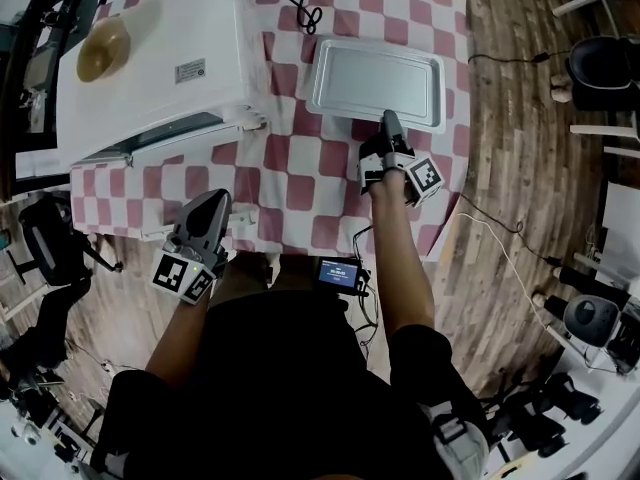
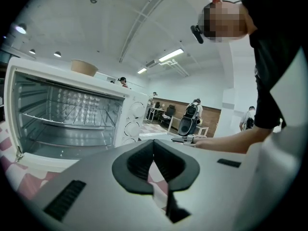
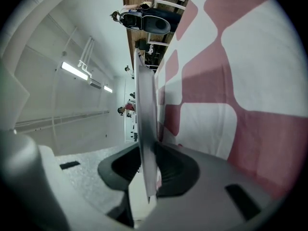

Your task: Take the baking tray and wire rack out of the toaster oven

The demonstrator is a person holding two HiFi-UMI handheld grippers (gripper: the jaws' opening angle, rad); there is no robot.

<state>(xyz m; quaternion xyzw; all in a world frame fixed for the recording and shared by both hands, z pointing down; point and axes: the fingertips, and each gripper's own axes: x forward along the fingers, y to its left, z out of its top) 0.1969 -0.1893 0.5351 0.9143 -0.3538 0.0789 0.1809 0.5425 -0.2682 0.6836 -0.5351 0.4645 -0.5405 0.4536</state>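
Your right gripper [image 1: 388, 126] has its fingers closed on the near rim of the baking tray [image 1: 375, 80], one finger above the thin metal edge and one below it. The tray is already out of the toaster oven [image 1: 150, 58] and lies on the checked cloth close to the far right corner of the table [image 1: 290, 183]. I judge that the step in hand is to set it down and let it go. Make sure first that the whole tray rests flat on the cloth. Then open the fingers only as much as the rim needs, and pull the gripper straight back toward the near edge, so that the tray is not dragged along. Your right arm is stretched forward over the table, and the gripper is rolled on its side and points almost level toward the far edge. Your left gripper [image 1: 212, 200] waits at the near edge on the left side, with its fingers together and nothing between them. It looks into the open oven, where the wire rack [image 2: 62, 121] sits on its rails, so this hand seems well placed for the rack.
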